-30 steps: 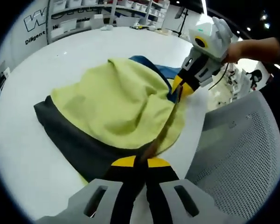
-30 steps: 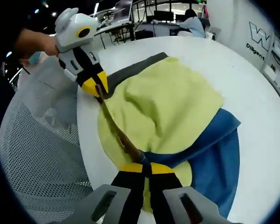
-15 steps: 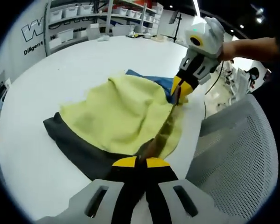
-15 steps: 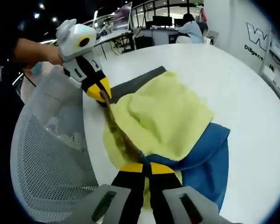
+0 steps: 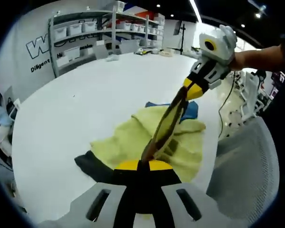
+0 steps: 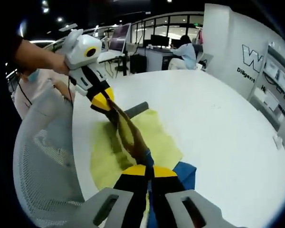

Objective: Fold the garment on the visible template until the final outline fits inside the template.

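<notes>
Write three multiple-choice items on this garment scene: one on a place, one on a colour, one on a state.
1. The garment lies on:
A. a white table
B. the mesh chair
C. a shelf

2. The garment's largest panel is:
A. red
B. yellow-green
C. white

3. The stretch of garment edge between the left gripper and right gripper is:
A. lying flat
B. lifted and pulled taut
C. dropped

Answers: 1 A, it rests on the white table. 2 B, yellow-green dominates, with blue and dark grey parts. 3 B, the edge spans straight between shut jaws above the cloth.
</notes>
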### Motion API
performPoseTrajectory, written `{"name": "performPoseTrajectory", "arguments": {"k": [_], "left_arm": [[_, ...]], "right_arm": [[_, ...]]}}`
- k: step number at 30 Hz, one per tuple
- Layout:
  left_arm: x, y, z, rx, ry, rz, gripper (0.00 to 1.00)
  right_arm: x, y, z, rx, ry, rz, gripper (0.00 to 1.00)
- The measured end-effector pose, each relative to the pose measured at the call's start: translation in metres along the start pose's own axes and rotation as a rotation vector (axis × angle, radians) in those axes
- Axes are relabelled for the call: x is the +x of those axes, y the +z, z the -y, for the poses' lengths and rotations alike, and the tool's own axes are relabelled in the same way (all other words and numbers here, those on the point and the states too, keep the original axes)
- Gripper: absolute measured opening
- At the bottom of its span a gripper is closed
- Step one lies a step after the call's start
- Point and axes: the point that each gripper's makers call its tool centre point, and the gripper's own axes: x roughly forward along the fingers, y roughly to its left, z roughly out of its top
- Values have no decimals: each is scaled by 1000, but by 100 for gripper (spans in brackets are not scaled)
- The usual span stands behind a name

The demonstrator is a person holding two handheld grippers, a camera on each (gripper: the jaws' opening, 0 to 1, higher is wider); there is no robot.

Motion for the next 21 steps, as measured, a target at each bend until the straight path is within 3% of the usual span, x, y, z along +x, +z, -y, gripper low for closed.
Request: {"name": "performPoseTrajectory", "arguments": {"k": [6,17,21], "left_arm": [[0,29,-19,22,22,26,3],[4,70,-47,91,59,46,3],[3,87,-59,75,71,67,3]], "right_arm": [[-1,21,29,39,-55,35,0],[-5,59,76,11,-160,88,0],[-6,69,89,-29,-179,103,0]]}}
